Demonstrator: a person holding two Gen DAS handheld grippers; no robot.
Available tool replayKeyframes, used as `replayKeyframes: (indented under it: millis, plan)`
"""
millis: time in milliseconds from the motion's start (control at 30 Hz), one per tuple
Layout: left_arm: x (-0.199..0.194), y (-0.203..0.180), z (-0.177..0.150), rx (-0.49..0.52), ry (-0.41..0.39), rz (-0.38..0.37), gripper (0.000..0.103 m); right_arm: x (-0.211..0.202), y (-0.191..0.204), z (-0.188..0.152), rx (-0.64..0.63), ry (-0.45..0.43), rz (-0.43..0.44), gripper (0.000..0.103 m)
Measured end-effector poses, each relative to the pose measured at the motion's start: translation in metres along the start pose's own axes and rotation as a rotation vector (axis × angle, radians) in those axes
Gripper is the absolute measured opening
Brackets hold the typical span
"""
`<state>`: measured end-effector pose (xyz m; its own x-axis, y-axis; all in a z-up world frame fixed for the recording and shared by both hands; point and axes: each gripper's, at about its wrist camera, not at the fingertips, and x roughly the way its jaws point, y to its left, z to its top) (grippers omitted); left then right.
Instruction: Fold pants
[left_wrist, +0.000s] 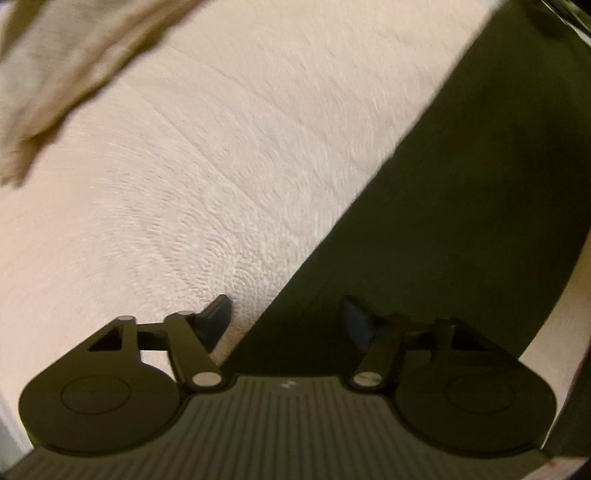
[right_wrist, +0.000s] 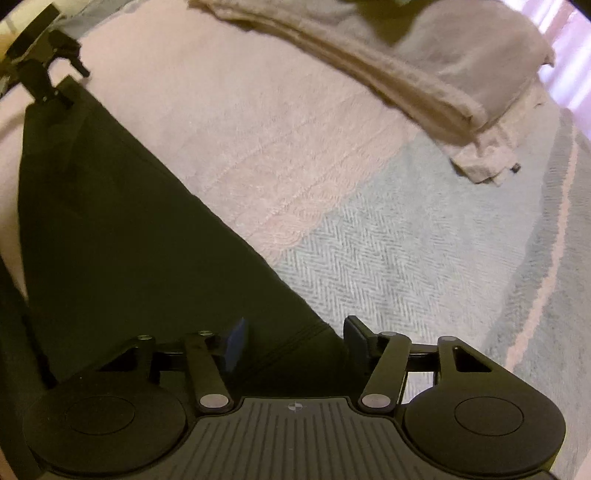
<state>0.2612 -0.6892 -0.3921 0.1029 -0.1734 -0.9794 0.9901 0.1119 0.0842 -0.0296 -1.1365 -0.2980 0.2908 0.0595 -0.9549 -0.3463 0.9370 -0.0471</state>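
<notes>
Both tongs spread wide: left tongs, right tongs straddling pants edges; bare blanket ahead.

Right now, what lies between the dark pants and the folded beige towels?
Only bare pink blanket separates the pants from the towels, shown in the right wrist view.

My left gripper has its jaws spread wide, nothing pinched between them, fingers pointing forward and low. My right gripper is parted just as wide, both pads clear of each other. From the right wrist view I see the left gripper far off at upper left.
</notes>
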Motion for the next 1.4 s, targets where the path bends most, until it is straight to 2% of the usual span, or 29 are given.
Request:
replayKeyframes:
  millis: [133,167,200,233,300,567,733,933,967,1033,1100,1267,1400]
  plan:
    - [0.015,0.019,-0.001,0.048,0.032,-0.135,0.056,0.017,-0.010,0.005,-0.033,0.028,0.042,0.055]
    - [0.017,0.022,0.000,0.052,0.043,-0.157,0.050,0.019,-0.011,0.005,-0.039,0.034,0.047,0.055]
    - [0.018,0.024,0.001,0.057,0.055,-0.182,0.028,0.022,-0.013,0.005,-0.043,0.038,0.050,0.055]
    - [0.018,0.023,0.003,0.071,0.068,-0.185,0.018,0.023,-0.017,0.005,-0.043,0.042,0.058,0.055]
    - [0.015,0.018,0.003,0.120,0.090,-0.165,0.008,0.024,-0.025,0.004,-0.032,0.051,0.069,0.055]
    - [-0.030,-0.001,-0.008,0.175,0.046,-0.076,0.004,0.017,-0.057,-0.006,-0.046,0.128,0.105,0.054]
    - [-0.040,-0.018,-0.012,0.176,0.034,-0.021,0.003,0.043,-0.062,-0.011,-0.107,0.197,0.170,0.052]
    - [-0.050,-0.034,-0.012,0.177,0.038,0.043,0.003,0.072,-0.074,-0.020,-0.059,0.235,0.233,0.051]
    - [-0.052,-0.035,-0.011,0.178,0.041,0.049,0.003,0.072,-0.075,-0.021,-0.037,0.237,0.242,0.040]
    - [-0.060,-0.042,-0.011,0.183,0.045,0.070,0.003,0.069,-0.075,-0.022,-0.012,0.243,0.255,0.027]
    - [-0.069,-0.049,-0.010,0.182,0.046,0.089,0.003,0.056,-0.067,-0.023,-0.045,0.233,0.231,0.011]
    - [-0.112,-0.065,-0.010,0.161,0.021,0.178,0.003,-0.010,-0.048,-0.029,-0.086,0.090,0.113,0.007]
    - [-0.179,-0.091,-0.019,0.093,-0.078,0.304,0.003,-0.082,-0.016,-0.045,-0.126,-0.054,-0.042,0.006]
